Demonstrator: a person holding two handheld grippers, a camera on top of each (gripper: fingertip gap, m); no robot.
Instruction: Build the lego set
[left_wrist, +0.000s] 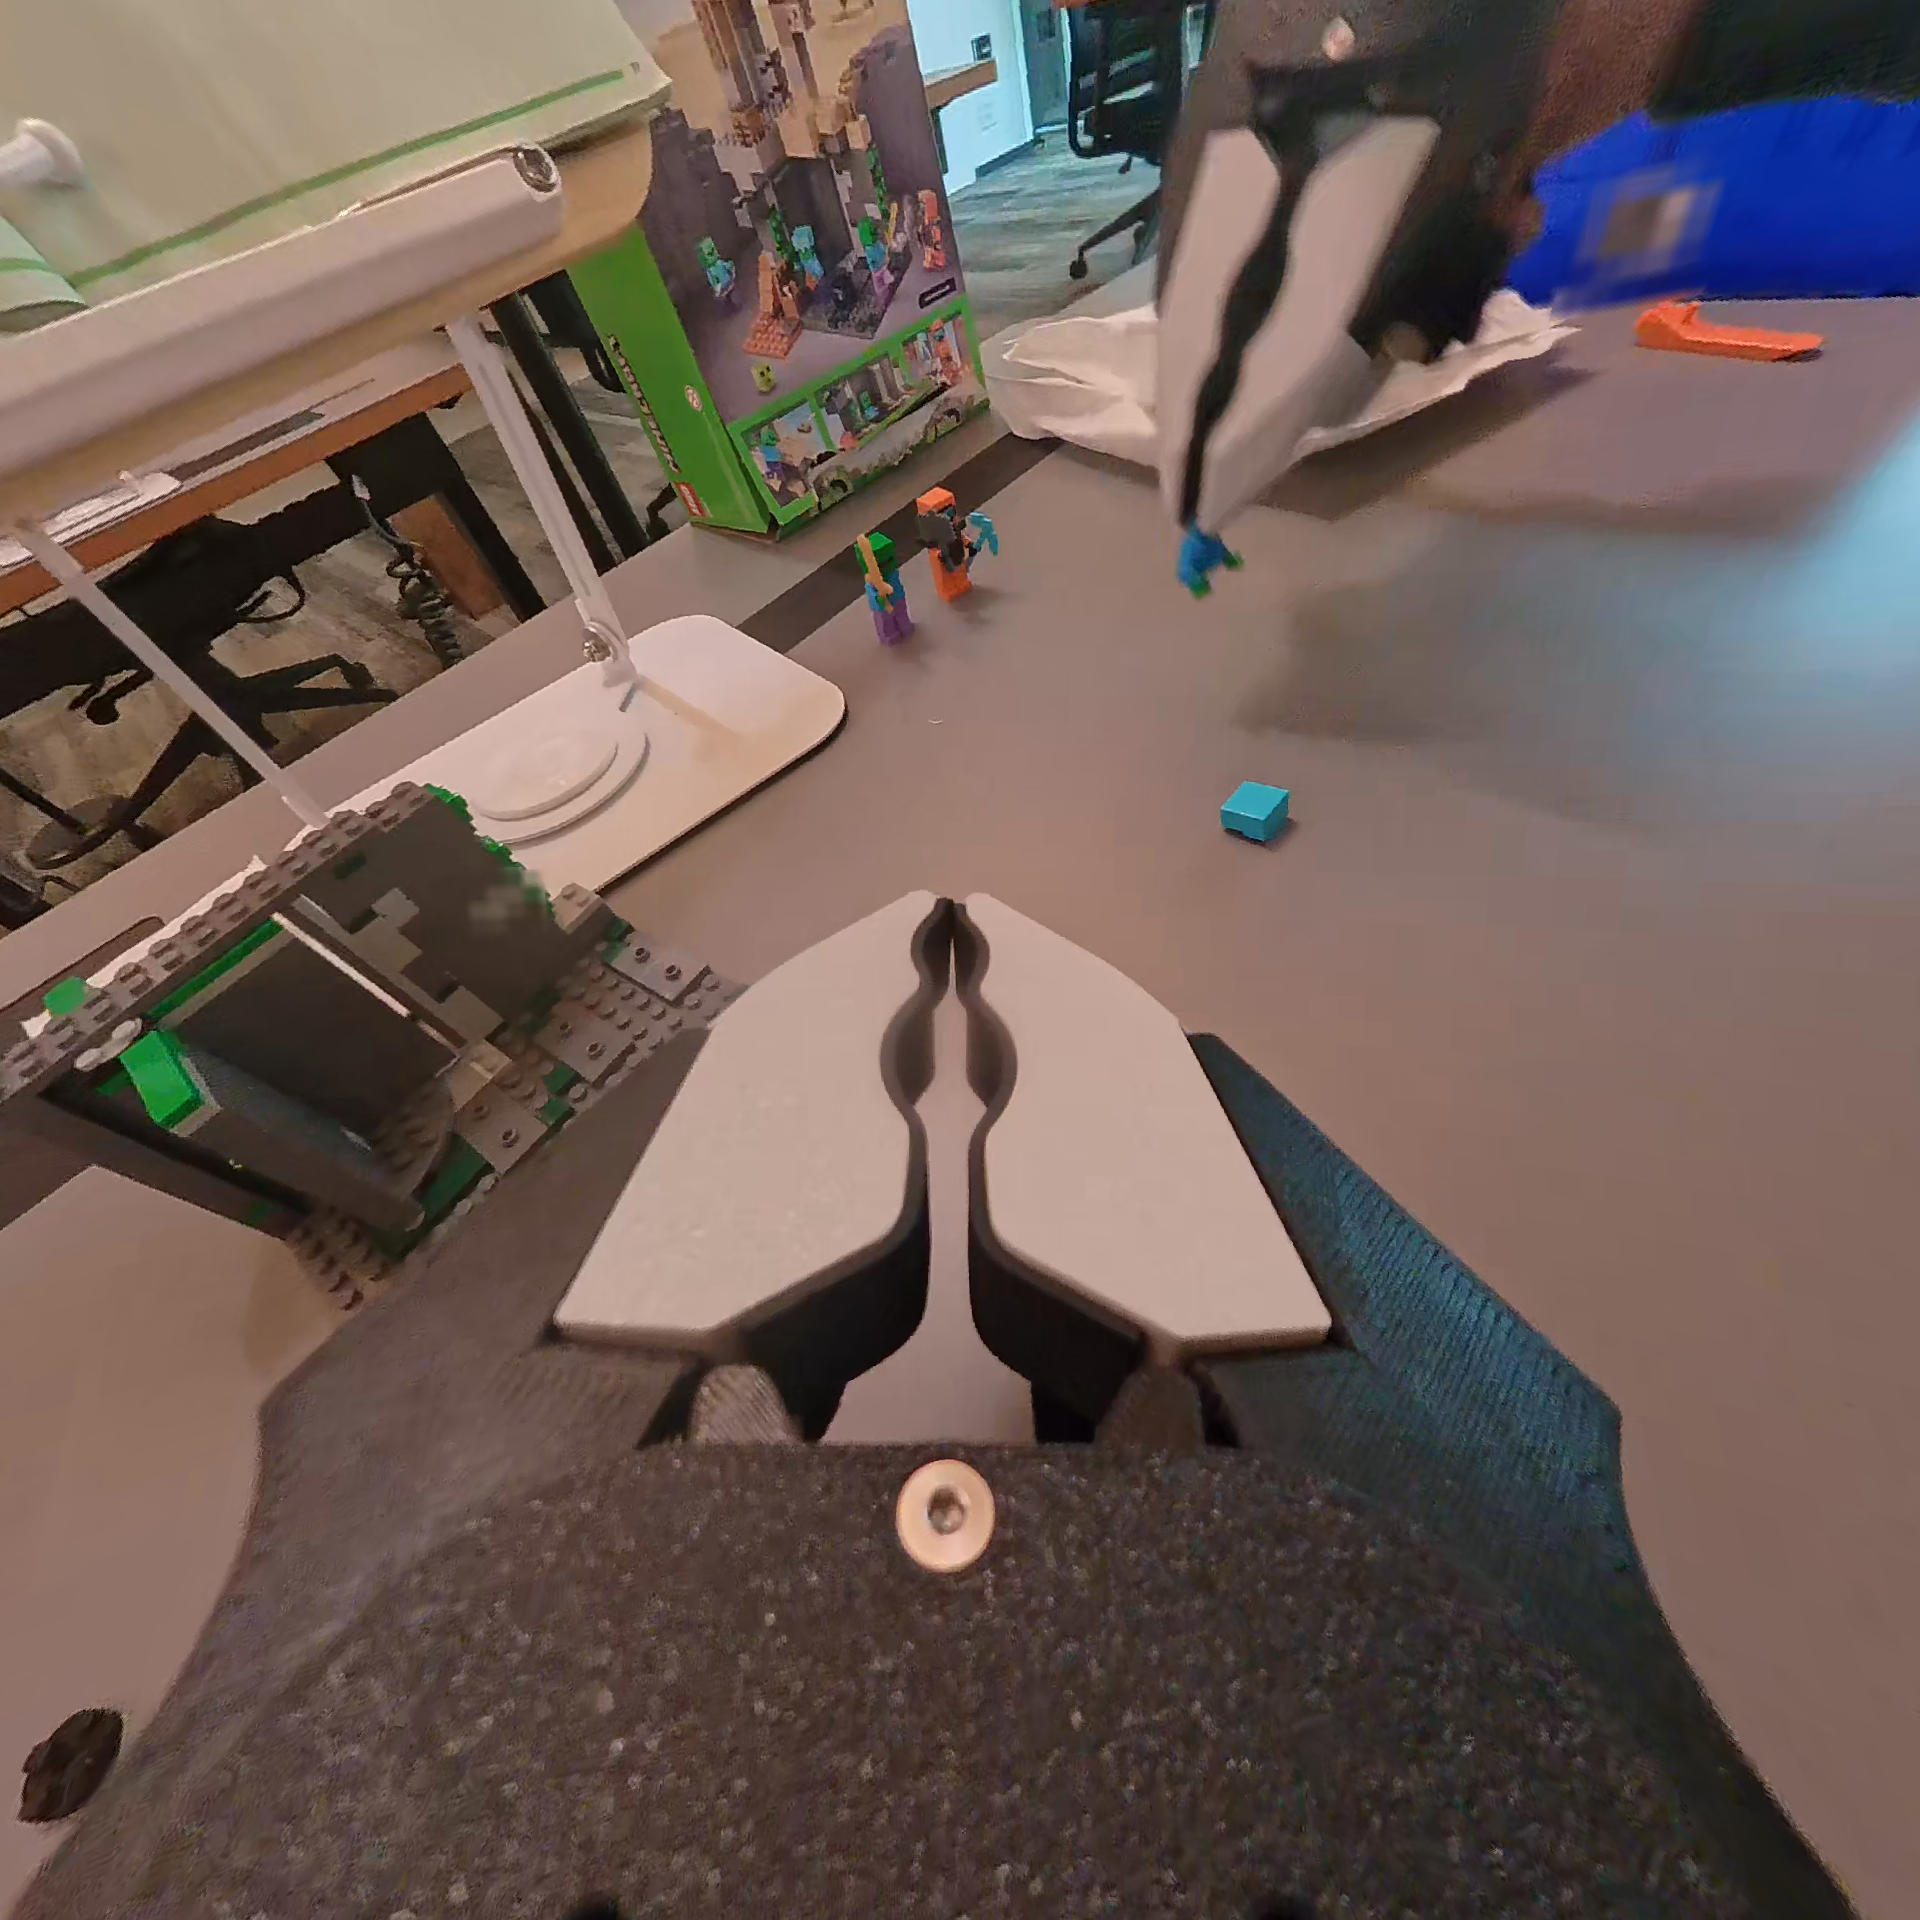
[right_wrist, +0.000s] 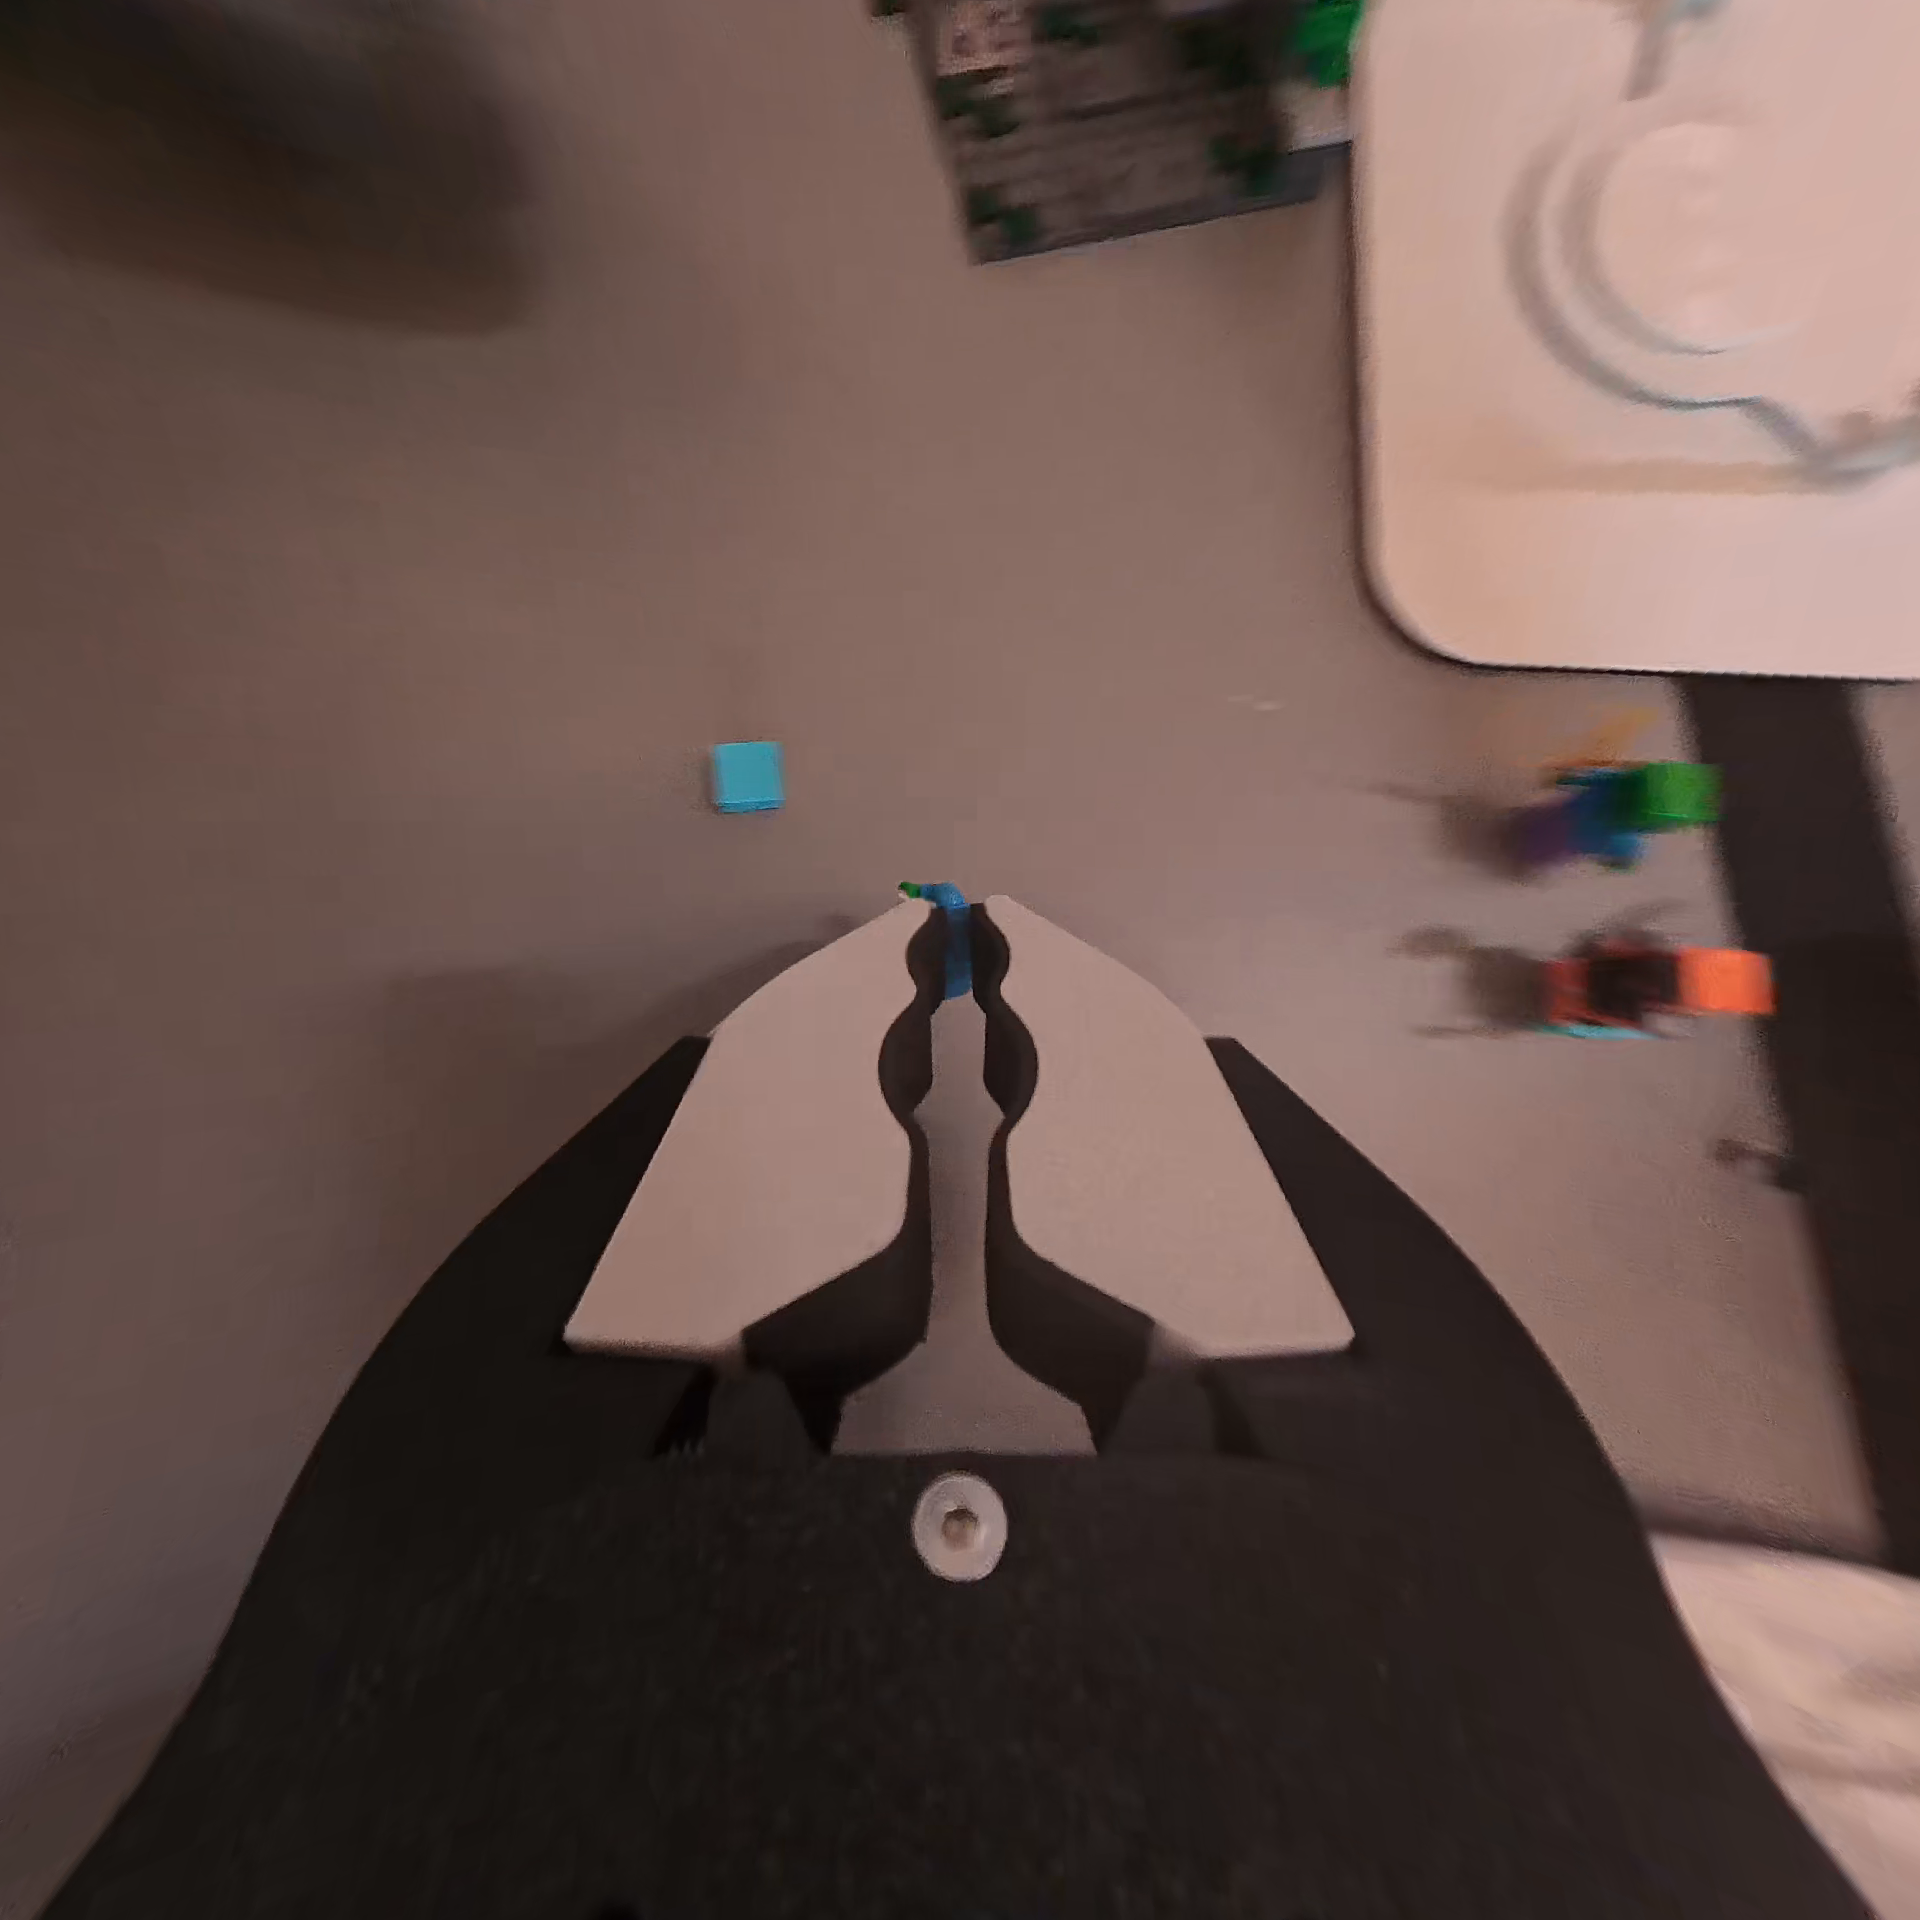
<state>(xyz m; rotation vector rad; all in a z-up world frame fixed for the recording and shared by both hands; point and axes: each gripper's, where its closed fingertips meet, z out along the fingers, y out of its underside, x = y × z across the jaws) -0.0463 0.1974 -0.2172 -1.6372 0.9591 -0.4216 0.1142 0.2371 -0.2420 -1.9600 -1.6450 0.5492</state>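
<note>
Holding a small blue figure piece (left_wrist: 1205, 556) at the very tips of my right gripper (left_wrist: 1195, 509), I have it hanging above the grey table (left_wrist: 1455, 1039), clear of the surface. In the right wrist view the piece (right_wrist: 951, 951) sits pinched between the two pale fingers (right_wrist: 821, 1122), its long axis running along them and a green bit poking out past the tips. My left gripper (left_wrist: 951, 920) has its fingers pressed together with nothing between them.

The only container I see is the set's box (left_wrist: 821, 260), standing upright at the table's far edge; I cannot tell what is in it. Just in front of it two minifigures, a green-headed one (left_wrist: 885, 587) and an orange one (left_wrist: 945, 542), stand upright side by side. A lone turquoise cube (left_wrist: 1255, 810) lies between the grippers. The partly built grey and green structure (left_wrist: 343, 997) sits at my left, beside the white lamp base (left_wrist: 665, 727).
</note>
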